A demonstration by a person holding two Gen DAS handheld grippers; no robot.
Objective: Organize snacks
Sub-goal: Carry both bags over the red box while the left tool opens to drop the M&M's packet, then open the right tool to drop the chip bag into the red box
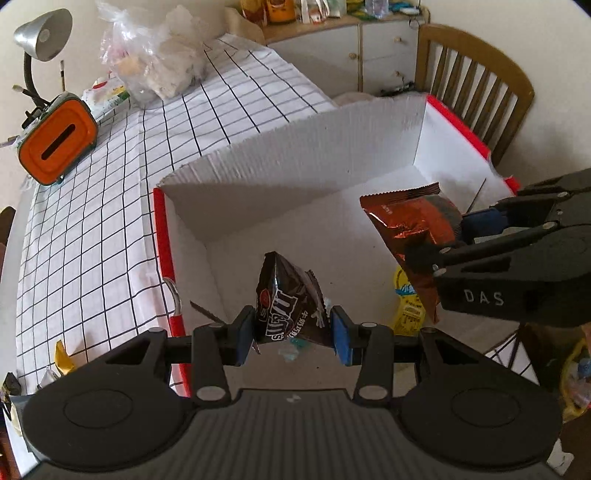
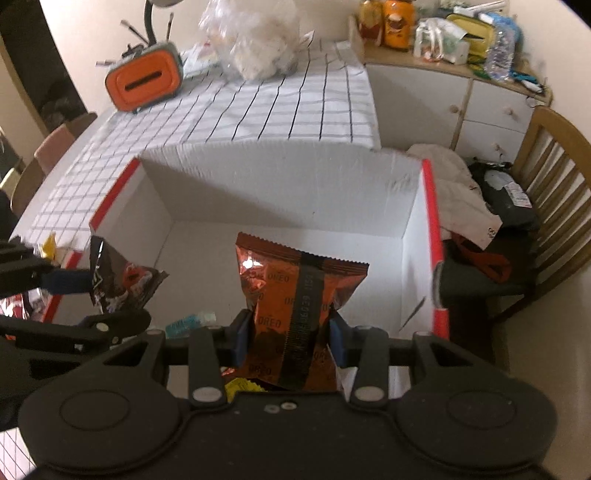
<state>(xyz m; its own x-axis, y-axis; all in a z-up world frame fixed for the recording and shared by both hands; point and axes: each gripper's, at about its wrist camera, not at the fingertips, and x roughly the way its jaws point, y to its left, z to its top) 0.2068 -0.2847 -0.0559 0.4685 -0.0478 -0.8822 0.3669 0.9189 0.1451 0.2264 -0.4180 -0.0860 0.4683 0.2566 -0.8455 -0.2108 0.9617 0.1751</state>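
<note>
My left gripper point(image 1: 292, 328) is shut on a brown M&M's bag point(image 1: 290, 299) and holds it above the open white cardboard box point(image 1: 280, 158) with red edges. My right gripper point(image 2: 291, 334) is shut on a shiny copper Oreo packet point(image 2: 295, 291), also over the box. In the left wrist view the right gripper point(image 1: 448, 236) enters from the right with the Oreo packet point(image 1: 410, 221). In the right wrist view the left gripper point(image 2: 79, 291) enters from the left with the M&M's bag point(image 2: 118, 284). A yellow packet point(image 1: 406, 302) and a teal wrapper point(image 2: 188, 321) lie on the box floor.
The box sits by a table with a checked cloth point(image 1: 110, 206). On the table stand an orange tissue holder point(image 1: 55, 144), a lamp point(image 1: 40, 33) and a plastic bag point(image 1: 159, 62). A wooden chair point(image 1: 476, 85) and a cluttered white cabinet point(image 2: 476, 92) stand behind.
</note>
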